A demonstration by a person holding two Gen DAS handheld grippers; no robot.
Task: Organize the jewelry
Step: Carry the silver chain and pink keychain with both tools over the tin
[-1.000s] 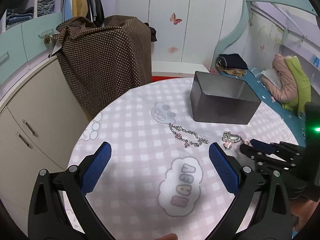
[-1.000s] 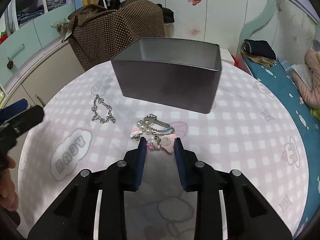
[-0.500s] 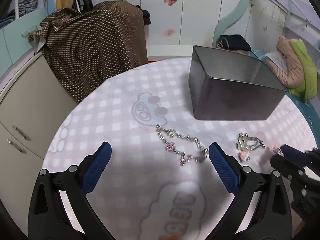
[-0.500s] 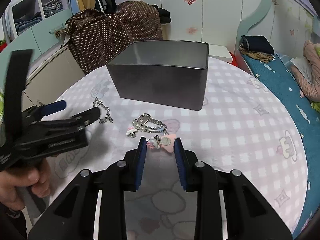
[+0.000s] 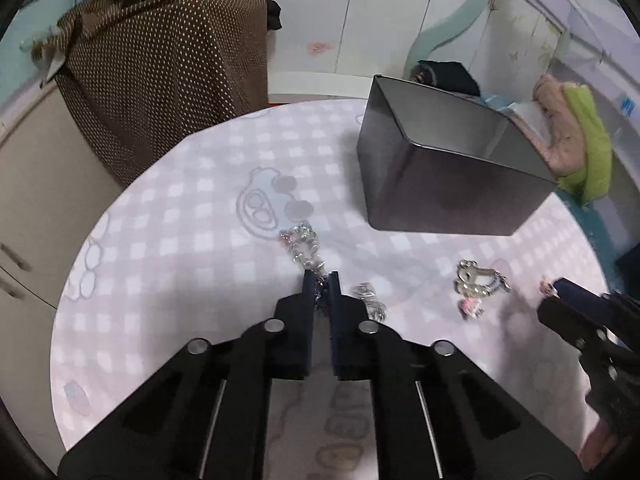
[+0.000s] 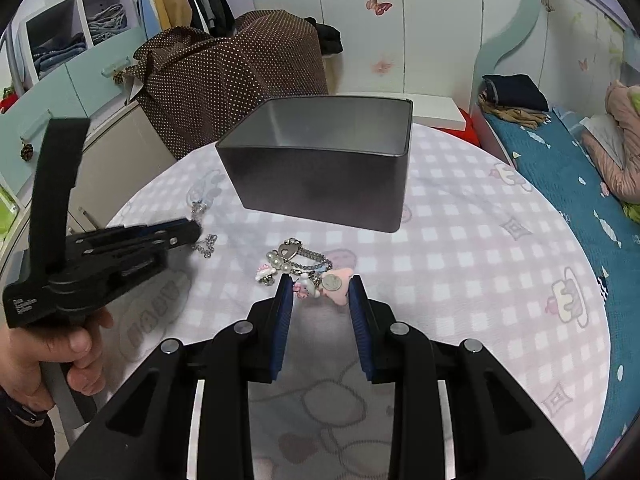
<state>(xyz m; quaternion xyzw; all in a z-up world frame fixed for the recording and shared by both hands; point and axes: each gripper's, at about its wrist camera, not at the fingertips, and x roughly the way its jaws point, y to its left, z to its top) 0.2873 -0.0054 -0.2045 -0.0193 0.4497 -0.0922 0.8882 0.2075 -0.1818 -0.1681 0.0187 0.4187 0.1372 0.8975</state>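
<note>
A silver chain bracelet point(image 5: 304, 246) lies on the round checked table; my left gripper point(image 5: 321, 280) is shut on its middle, with loose ends on both sides. A charm bracelet with pearls and pink charms point(image 6: 306, 270) lies before the grey metal box point(image 6: 320, 184). My right gripper point(image 6: 320, 290) is partly open, its blue pads either side of the pink charms, touching the table. The charm bracelet point(image 5: 478, 286) and box point(image 5: 448, 184) also show in the left wrist view, with the right gripper point(image 5: 560, 290) at right. The left gripper point(image 6: 188, 232) appears in the right wrist view.
A brown dotted cloth point(image 6: 232, 76) drapes over furniture behind the table. A bed with a blue cover point(image 6: 568, 168) is at right. Cabinets point(image 5: 36, 184) stand left of the table edge.
My left gripper moved forward and down and closed from wide open onto the silver chain, bunching it. My right gripper stayed around the pink charms.
</note>
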